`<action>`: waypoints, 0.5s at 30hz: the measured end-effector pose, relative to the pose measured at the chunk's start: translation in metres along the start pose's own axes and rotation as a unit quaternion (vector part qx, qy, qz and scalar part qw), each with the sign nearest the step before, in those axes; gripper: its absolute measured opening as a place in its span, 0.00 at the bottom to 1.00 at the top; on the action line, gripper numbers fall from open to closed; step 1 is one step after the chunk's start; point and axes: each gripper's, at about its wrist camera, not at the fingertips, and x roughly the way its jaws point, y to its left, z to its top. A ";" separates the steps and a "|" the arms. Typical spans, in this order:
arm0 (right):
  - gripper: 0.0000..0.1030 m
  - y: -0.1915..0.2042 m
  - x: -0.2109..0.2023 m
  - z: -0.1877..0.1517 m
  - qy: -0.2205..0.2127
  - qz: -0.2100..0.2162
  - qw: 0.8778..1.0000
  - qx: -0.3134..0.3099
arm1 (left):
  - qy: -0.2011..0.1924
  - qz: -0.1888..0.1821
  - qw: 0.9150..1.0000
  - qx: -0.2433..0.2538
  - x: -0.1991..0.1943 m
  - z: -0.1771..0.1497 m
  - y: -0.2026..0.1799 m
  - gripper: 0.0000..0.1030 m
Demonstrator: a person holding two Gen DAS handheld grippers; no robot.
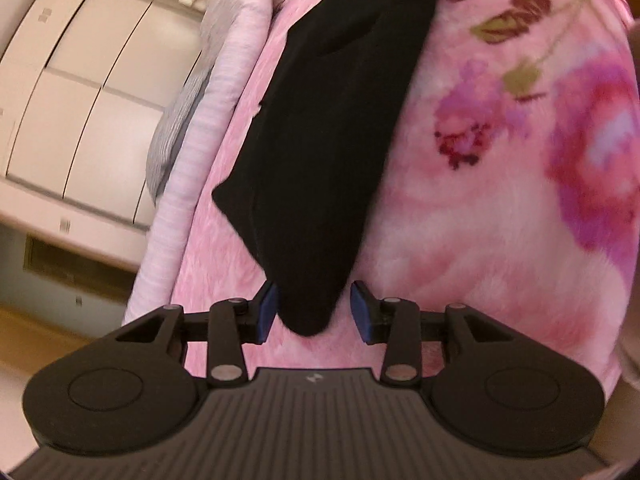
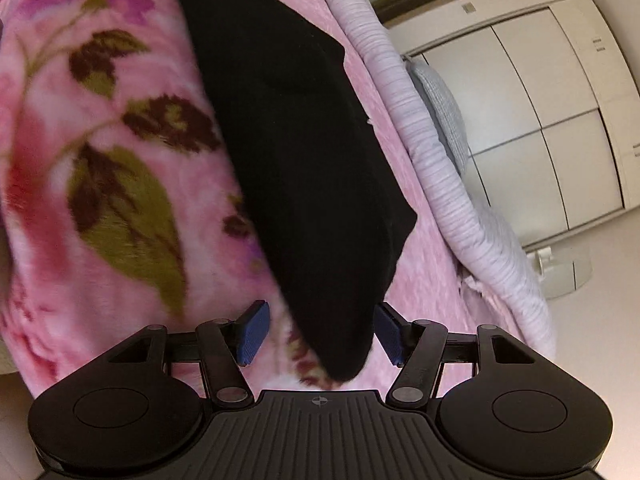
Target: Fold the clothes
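A black garment [image 1: 320, 152] lies folded in a long strip on the pink floral blanket [image 1: 500, 208]. In the left wrist view one pointed corner of it reaches between the blue pads [image 1: 267, 312] of my left gripper [image 1: 314, 314]. That gripper is open, with a gap on the right side of the cloth. The right wrist view shows the same black garment [image 2: 304, 168] and another of its corners between the blue pads [image 2: 253, 332] of my right gripper [image 2: 320, 334]. This gripper is open wide; the cloth lies close to the right pad, well apart from the left one.
A rolled pale striped quilt [image 1: 208, 140] runs along the far edge of the bed, with a grey pillow [image 2: 444, 116] beside it. Beyond stand cream wardrobe doors [image 1: 88, 80] and a strip of wooden floor [image 1: 48, 336].
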 end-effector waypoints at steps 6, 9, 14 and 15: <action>0.59 -0.018 0.023 -0.004 -0.010 0.013 1.000 0.013 | -0.034 0.007 0.998 0.057 0.023 0.002 0.000 0.34; 0.51 -0.019 0.029 -0.002 -0.014 0.013 1.000 -0.006 | -0.045 0.002 0.996 0.075 0.033 0.002 0.004 0.18; 0.09 -0.008 0.033 -0.002 -0.012 0.017 0.999 -0.050 | -0.053 -0.024 0.996 0.072 0.039 -0.003 0.014 0.11; 0.09 -0.010 0.031 -0.002 -0.012 0.021 0.999 -0.043 | -0.054 -0.028 0.996 0.062 0.037 -0.003 0.016 0.10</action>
